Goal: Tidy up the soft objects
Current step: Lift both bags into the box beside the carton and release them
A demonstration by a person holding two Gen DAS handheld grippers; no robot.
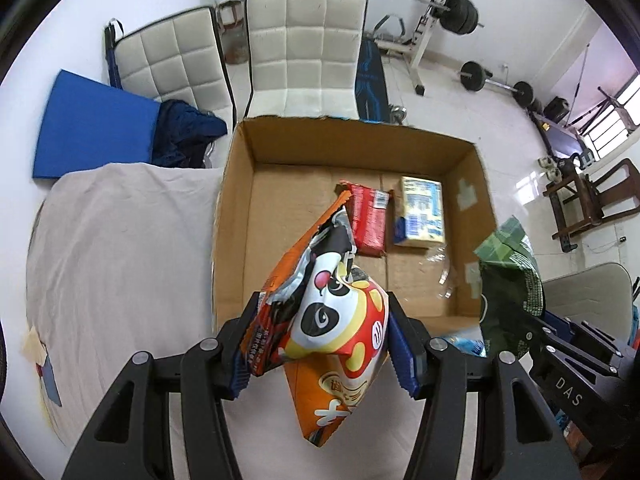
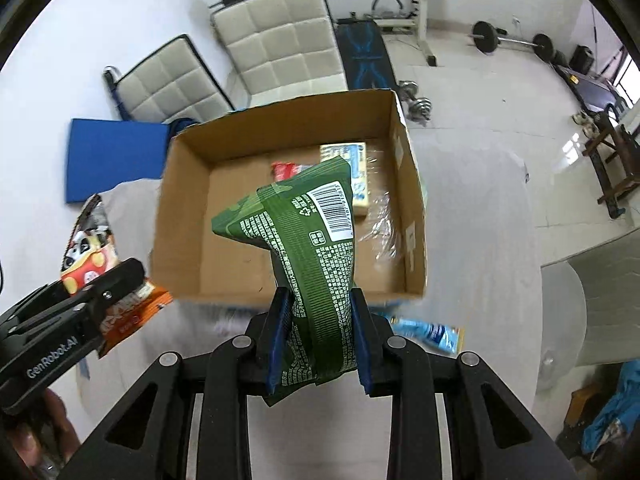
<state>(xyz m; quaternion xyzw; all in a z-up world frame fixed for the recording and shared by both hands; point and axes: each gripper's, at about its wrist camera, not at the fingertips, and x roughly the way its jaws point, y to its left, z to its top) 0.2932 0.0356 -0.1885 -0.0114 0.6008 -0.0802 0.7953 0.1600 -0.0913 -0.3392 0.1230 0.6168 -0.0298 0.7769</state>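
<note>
My left gripper (image 1: 320,340) is shut on an orange panda snack bag (image 1: 332,320) and holds it above the near edge of an open cardboard box (image 1: 236,208). My right gripper (image 2: 318,340) is shut on a green snack packet (image 2: 312,248), held up in front of the same box (image 2: 184,200). Inside the box lie a red packet (image 1: 368,220) and a yellow-blue pack (image 1: 422,210). The green packet (image 1: 508,280) shows at the right of the left wrist view. The panda bag (image 2: 88,256) shows at the left of the right wrist view.
The box stands on a table under a pale cloth (image 1: 120,260). A light blue packet (image 2: 432,330) lies on the cloth by the box's near right corner. Two white chairs (image 1: 304,48) and a blue mat (image 1: 92,128) stand behind. Gym weights (image 1: 460,12) are further back.
</note>
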